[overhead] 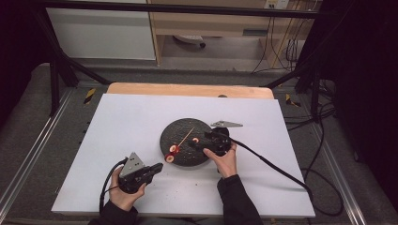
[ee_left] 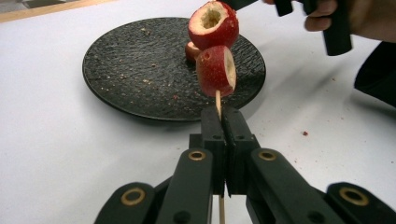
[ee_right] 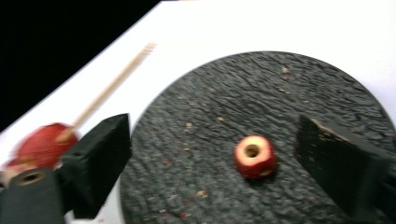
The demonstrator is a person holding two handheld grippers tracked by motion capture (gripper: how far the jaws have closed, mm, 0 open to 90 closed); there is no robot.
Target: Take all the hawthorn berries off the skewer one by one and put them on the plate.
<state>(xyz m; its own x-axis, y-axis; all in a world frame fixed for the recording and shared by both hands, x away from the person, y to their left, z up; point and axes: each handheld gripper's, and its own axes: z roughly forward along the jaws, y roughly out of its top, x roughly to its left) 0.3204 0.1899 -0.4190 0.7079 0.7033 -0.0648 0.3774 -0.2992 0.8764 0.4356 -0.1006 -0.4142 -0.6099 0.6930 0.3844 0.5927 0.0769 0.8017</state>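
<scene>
So the left gripper (ee_left: pixel 223 122) has its black jaws pressed together on the thin wooden skewer (ee_left: pixel 218 99), pinching it near the blunt end, and two cored red hawthorn-like fruits are already threaded on. In the left gripper view the lower skewered fruit (ee_left: pixel 216 71) sits just above the jaws and the upper skewered fruit (ee_left: pixel 213 24) is touching it, hollow core facing up. The right gripper (ee_right: pixel 212 158) is spread wide open, jaws on either side of a third small red cored fruit (ee_right: pixel 255 156) that lies loose on the round black textured plate (ee_right: pixel 289 93), not touched yet.

My read: two done, at least one left, so the job looks more than halfway, with the grab on number three about to happen. I can't tell if more fruit is hiding anywhere.

Textures: the plate looks like rough slate, matte and ridged, dusted with little crumbs. The fruits are glossy red skin with pale, mealy flesh around a clean round hole. The skewer is plain light bamboo-ish wood, pointed at the far end. It all sits on a smooth white tabletop (overhead: pixel 122 126), plate around the middle, left gripper at the near left.
</scene>
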